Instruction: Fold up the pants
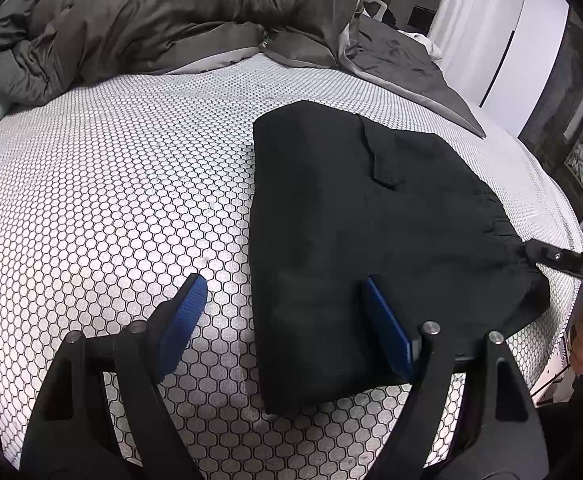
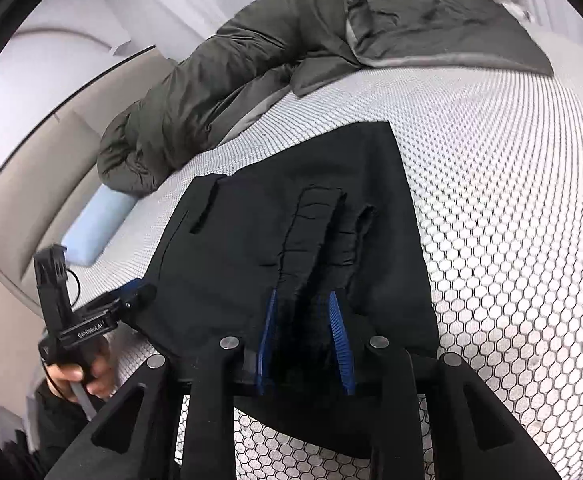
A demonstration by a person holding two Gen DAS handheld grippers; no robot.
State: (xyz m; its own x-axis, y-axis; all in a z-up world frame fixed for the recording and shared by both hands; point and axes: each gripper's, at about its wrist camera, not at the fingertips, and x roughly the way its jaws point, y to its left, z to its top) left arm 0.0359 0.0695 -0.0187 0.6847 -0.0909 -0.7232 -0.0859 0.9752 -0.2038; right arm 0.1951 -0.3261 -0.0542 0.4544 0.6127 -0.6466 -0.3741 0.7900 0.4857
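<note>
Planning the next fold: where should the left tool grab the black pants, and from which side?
Probably the near-left corner of the black pants, approached from the bare mattress side. That straight folded edge lies flat and exposed, just beside the open left tool.

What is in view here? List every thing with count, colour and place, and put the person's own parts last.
pants: one, black, folded flat on the near right of the mattress
mattress: one, white with a dark honeycomb pattern, under everything
duvet: one, grey-olive, bunched along the far side of the mattress
pillow: one, pale blue, at the mattress edge beside the duvet end
left tongs: one pair, black with blue pads, open, straddling the pants' left edge
right tongs: one pair, black with blue pads, partly open, the pants' gathered waistband between the pads
hands: two, one gripping each tong handle
</note>
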